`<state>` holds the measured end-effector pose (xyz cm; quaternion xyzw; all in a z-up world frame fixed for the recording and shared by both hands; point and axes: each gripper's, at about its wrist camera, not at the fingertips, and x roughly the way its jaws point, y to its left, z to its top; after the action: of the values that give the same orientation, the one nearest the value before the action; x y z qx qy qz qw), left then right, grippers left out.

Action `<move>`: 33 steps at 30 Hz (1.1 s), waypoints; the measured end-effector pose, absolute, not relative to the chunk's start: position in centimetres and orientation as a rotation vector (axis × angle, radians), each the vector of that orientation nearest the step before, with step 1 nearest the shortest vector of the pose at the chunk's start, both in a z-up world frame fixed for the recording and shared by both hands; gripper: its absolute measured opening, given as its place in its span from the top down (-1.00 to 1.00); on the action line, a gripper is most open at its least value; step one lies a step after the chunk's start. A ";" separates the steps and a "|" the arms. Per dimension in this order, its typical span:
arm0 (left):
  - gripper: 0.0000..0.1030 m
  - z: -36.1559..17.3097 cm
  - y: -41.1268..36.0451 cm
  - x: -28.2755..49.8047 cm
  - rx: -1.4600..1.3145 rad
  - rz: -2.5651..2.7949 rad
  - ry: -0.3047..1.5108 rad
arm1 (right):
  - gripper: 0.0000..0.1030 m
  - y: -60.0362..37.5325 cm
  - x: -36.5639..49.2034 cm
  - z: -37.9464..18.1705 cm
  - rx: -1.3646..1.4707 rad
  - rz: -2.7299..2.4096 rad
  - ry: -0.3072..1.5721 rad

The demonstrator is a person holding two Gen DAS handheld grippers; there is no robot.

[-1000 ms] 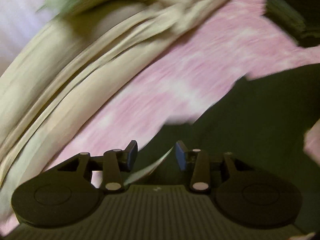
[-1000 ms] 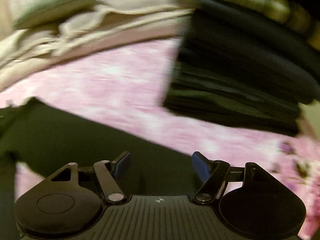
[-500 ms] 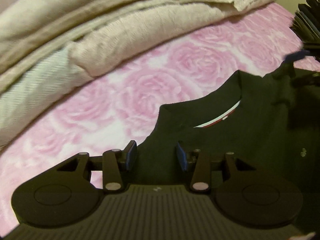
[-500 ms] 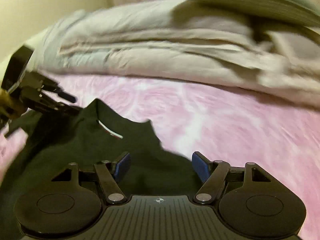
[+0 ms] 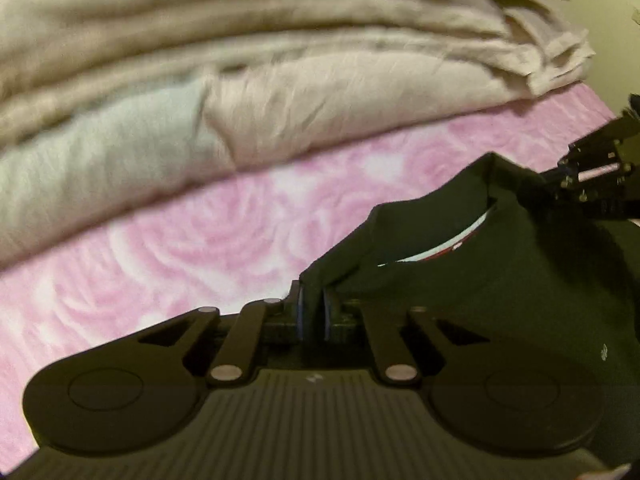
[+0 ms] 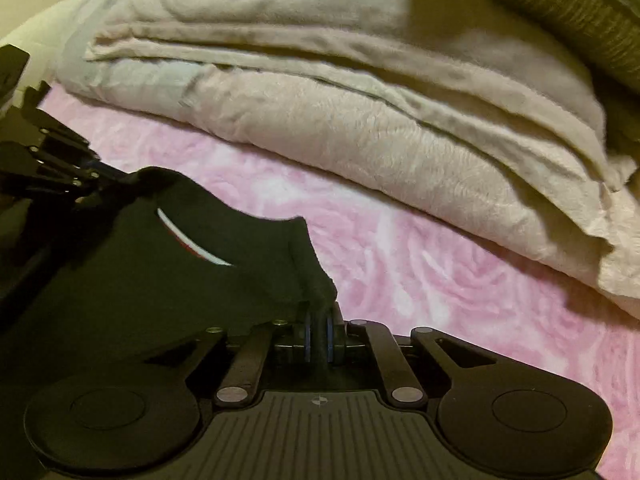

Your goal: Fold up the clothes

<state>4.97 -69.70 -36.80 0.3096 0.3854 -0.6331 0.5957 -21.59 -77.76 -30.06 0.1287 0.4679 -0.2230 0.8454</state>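
Left wrist view: left gripper just closed, pinching shirt shoulder; right gripper likewise, opposite shoulder. Lies on pink sheet, collar pointing away toward blankets. Long axis unclear. Pillow atop blankets.

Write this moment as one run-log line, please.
left gripper: just closed, pinching dark shirt shoulder | right gripper: same, other shoulder | shirt on pink rose sheet
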 end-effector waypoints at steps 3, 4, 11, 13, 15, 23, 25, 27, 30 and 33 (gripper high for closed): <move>0.60 -36.5 -68.7 5.8 0.678 -1.468 0.904 | -0.42 -76.9 -22.5 -30.6 0.267 -0.585 0.961; 0.53 -36.0 -67.9 6.3 0.661 -1.467 0.901 | -0.44 -76.4 -23.0 -30.1 0.266 -0.611 0.934; 0.25 -30.2 -57.4 16.2 0.637 -1.259 0.847 | -0.44 -70.1 -23.2 -26.1 0.364 -0.629 0.832; 0.22 -29.0 -52.8 19.5 0.670 -1.156 0.848 | -0.44 -66.9 -22.4 -25.6 0.388 -0.578 0.834; 0.15 -28.4 -48.1 22.0 0.704 -1.067 0.866 | -0.44 -63.6 -21.1 -25.8 0.412 -0.528 0.842; -0.01 -29.2 -34.3 22.0 0.836 -1.034 0.899 | -0.44 -53.4 -15.6 -28.4 0.520 -0.416 0.906; -0.02 -30.8 -33.9 19.7 0.959 -1.088 0.811 | -0.44 -51.8 -14.4 -28.8 0.515 -0.402 0.921; -0.02 -33.3 -34.0 18.2 1.094 -1.107 0.742 | -0.44 -50.7 -13.3 -29.1 0.497 -0.397 0.941; 0.31 -36.6 -34.2 18.0 1.209 -1.134 0.726 | -0.44 -49.6 -12.1 -29.2 0.459 -0.417 0.963; 0.95 -35.2 -33.8 19.6 1.141 -1.169 0.775 | -0.44 -48.9 -11.6 -28.6 0.431 -0.448 0.974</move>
<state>19.57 -33.82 -35.19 0.4961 0.3369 -0.5079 0.6185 -11.62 -48.91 -28.59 0.2035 0.4604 -0.2117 0.8377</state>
